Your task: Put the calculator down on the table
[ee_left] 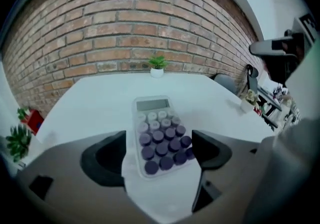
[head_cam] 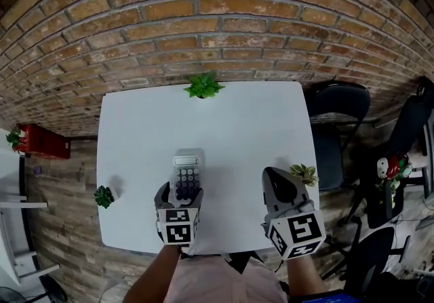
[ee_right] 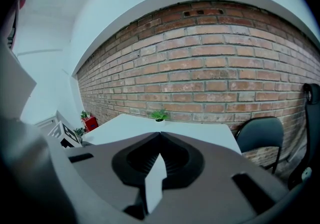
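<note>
The calculator [head_cam: 187,171], pale with rows of round purple keys, lies flat on the white table [head_cam: 237,125] near its front edge. My left gripper [head_cam: 180,194] stands open over its near end, one jaw on each side. In the left gripper view the calculator [ee_left: 157,128] sits between the jaws of the left gripper [ee_left: 159,144], with gaps on both sides and no pad pressing on it. My right gripper [head_cam: 270,174] hovers to the right by the table's front right corner. In its own view the right gripper [ee_right: 160,136] is shut with nothing in it.
A potted plant [head_cam: 203,86] stands at the table's far edge against the brick wall. Small plants sit at the left edge [head_cam: 104,196] and the right edge [head_cam: 304,173]. A dark chair [head_cam: 339,118] stands to the right, a red box [head_cam: 41,140] to the left.
</note>
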Available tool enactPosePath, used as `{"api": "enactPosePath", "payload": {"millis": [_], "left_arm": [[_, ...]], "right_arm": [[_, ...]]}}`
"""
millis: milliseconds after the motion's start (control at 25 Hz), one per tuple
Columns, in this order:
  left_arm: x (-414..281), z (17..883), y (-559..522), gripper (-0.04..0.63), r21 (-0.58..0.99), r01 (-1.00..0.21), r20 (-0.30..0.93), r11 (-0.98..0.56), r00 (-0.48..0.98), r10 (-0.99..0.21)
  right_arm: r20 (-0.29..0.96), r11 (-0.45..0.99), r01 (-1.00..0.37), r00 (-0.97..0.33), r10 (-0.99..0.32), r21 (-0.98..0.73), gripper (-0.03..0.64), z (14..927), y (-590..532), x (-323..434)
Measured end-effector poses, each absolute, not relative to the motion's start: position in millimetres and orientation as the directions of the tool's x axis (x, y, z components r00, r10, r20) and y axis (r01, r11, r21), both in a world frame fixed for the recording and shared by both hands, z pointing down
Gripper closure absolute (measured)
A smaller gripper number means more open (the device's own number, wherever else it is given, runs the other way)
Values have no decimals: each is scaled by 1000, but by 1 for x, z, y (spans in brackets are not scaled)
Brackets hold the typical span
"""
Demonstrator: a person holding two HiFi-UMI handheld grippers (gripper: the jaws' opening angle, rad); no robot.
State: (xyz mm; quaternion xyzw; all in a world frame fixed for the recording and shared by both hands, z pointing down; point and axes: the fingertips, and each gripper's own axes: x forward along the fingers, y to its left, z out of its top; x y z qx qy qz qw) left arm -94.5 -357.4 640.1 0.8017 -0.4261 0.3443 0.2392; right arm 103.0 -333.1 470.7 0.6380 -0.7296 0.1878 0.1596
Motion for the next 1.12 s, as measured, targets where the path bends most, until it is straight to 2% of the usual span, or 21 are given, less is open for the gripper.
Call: {"api": "enactPosePath", "payload": {"millis": [160, 440, 520, 640, 680, 800, 1120], "left_arm": [[-99, 604, -361, 196, 12, -853, 681, -521, 388, -620], [-98, 467, -366, 206, -18, -883, 350, -469, 434, -830], [-99, 425, -364, 267, -20, -892, 247, -451, 433, -867], [-102, 372, -359, 494, -16, -909, 135, -416, 411, -902], [-102, 359, -358, 533, -8, -911, 113, -412, 409, -906], [-96, 333, -355, 560, 14, -911, 72, -413, 413, -908], [-83, 309, -347, 565, -19, -908, 24, -419, 419, -908]], "right_arm": [[453, 139, -988, -157, -878, -72, 614, 463, -332, 97], [349, 215, -975, -219, -911, -50, 614, 421, -332, 81], [317, 237, -971, -237, -918, -40, 614, 406, -331, 76], [267, 265, -964, -260, -928, -17, 615, 384, -329, 69], [249, 273, -962, -266, -931, -7, 614, 376, -329, 68], [203, 286, -958, -277, -939, 13, 615, 357, -327, 68], [165, 301, -952, -287, -943, 63, 618, 338, -319, 72]]}}
